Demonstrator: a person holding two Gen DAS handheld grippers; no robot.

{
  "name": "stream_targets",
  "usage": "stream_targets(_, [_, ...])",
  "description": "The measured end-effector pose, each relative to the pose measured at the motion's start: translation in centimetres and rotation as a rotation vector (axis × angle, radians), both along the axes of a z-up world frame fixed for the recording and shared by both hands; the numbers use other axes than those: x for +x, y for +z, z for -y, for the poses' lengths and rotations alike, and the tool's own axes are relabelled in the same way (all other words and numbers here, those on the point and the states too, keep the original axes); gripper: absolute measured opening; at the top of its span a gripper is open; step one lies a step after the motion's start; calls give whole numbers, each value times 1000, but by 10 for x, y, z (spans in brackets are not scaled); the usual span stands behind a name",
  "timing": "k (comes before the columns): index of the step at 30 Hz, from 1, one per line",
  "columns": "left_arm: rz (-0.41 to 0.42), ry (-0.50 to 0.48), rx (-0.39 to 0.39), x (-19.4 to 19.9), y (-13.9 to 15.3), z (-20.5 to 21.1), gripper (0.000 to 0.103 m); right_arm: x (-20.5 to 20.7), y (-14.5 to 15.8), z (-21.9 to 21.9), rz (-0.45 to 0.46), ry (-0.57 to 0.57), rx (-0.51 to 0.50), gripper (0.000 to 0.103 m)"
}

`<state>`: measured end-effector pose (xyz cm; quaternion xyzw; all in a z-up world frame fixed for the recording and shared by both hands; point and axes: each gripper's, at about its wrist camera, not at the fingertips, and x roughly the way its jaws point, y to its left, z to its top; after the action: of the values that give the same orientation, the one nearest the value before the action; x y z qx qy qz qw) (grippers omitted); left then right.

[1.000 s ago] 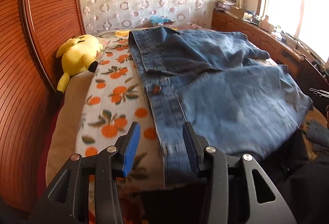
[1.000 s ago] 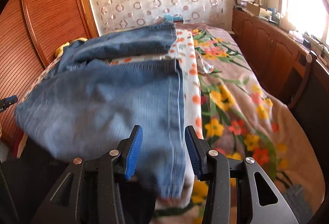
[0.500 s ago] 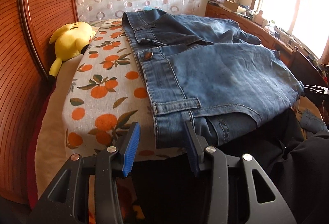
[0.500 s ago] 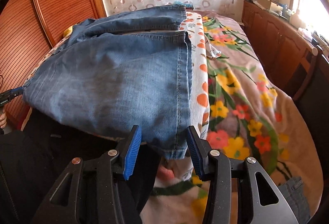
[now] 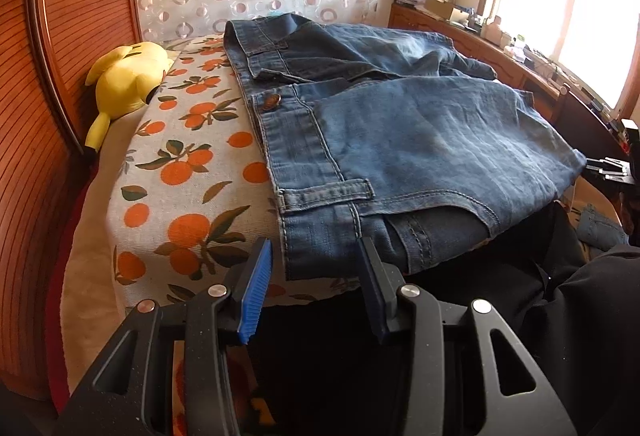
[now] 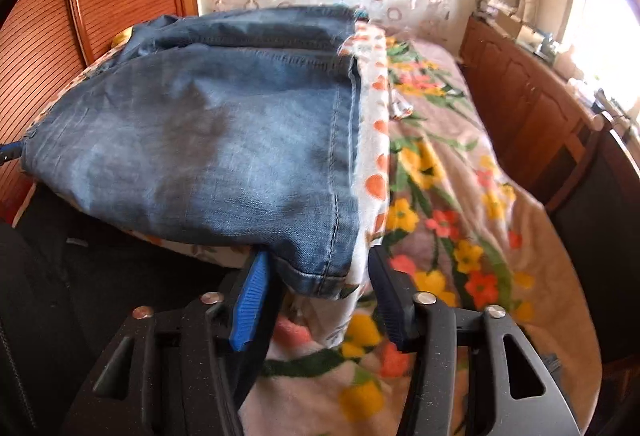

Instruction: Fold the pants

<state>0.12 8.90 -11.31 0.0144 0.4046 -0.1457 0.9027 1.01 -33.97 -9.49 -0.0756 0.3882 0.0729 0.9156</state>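
Harsh blown-out window (image 5: 600,8) glare at right, fisheye-bent edges, motion blur in right view.

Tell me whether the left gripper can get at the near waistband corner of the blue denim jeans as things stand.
Probably yes. The left gripper is open, and the waistband corner of the blue denim jeans already lies between its fingers, on the orange-print cloth, with nothing covering it.

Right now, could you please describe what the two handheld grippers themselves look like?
Both look identical. The left gripper and right gripper have matte black, speckled plastic bodies with triangular cut-outs and silver round pivot pins. Their jaws carry ribbed blue pads. No cables or markings show.
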Motion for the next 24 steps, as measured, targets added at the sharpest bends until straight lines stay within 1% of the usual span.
stream_targets(1, [-2, 0, -1, 0, 0, 0, 44, -2, 2, -2, 13, 6, 7, 21])
stream_targets(3, [-6, -1, -4, -1, 0, 1, 44, -6, 9, -5, 58, 6, 19, 16])
stream_targets(6, [-7, -9, -1, -2, -1, 3, 44, -9, 19, -11, 102, -8, 39, 13])
stream_targets(9, [-3, -12, -1, -3, -2, 5, 44, -9, 21, -14, 108, -8, 43, 13])
stream_targets(10, [12, -8, 4, -5, -2, 5, 43, -8, 21, -14, 109, -8, 43, 13])
stream_targets(11, [30, -8, 4, -6, 0, 6, 41, -9, 20, -14, 108, -8, 44, 13])
stream_targets(12, [44, -17, -2, -8, 2, 6, 23, -10, 19, -15, 108, -9, 46, 13])
stream_targets(13, [42, -28, -17, -8, 3, 6, 10, -10, 18, -15, 109, -9, 46, 13])
stream_targets(14, [46, -25, -23, -8, 5, 6, 5, -10, 18, -15, 108, -8, 47, 13])
stream_targets(15, [40, -16, -23, -7, 7, 6, 3, -9, 20, -12, 111, -8, 48, 13])
stream_targets(16, [24, -8, -30, -5, 9, 4, 2, -11, 22, -8, 115, -7, 53, 13])
stream_targets(18, [37, -7, -55, -7, 19, 1, 2, -14, 26, -2, 124, -2, 56, 13])
stream_targets(20, [58, -7, -42, -10, 31, 1, 2, -16, 33, -3, 136, 2, 46, 12])
stream_targets(22, [90, 3, -34, -14, 50, 0, 2, -19, 43, -2, 146, 12, 46, 11])
stream_targets(24, [101, 1, -52, -19, 70, -4, 2, -23, 55, -3, 157, 27, 38, 11])
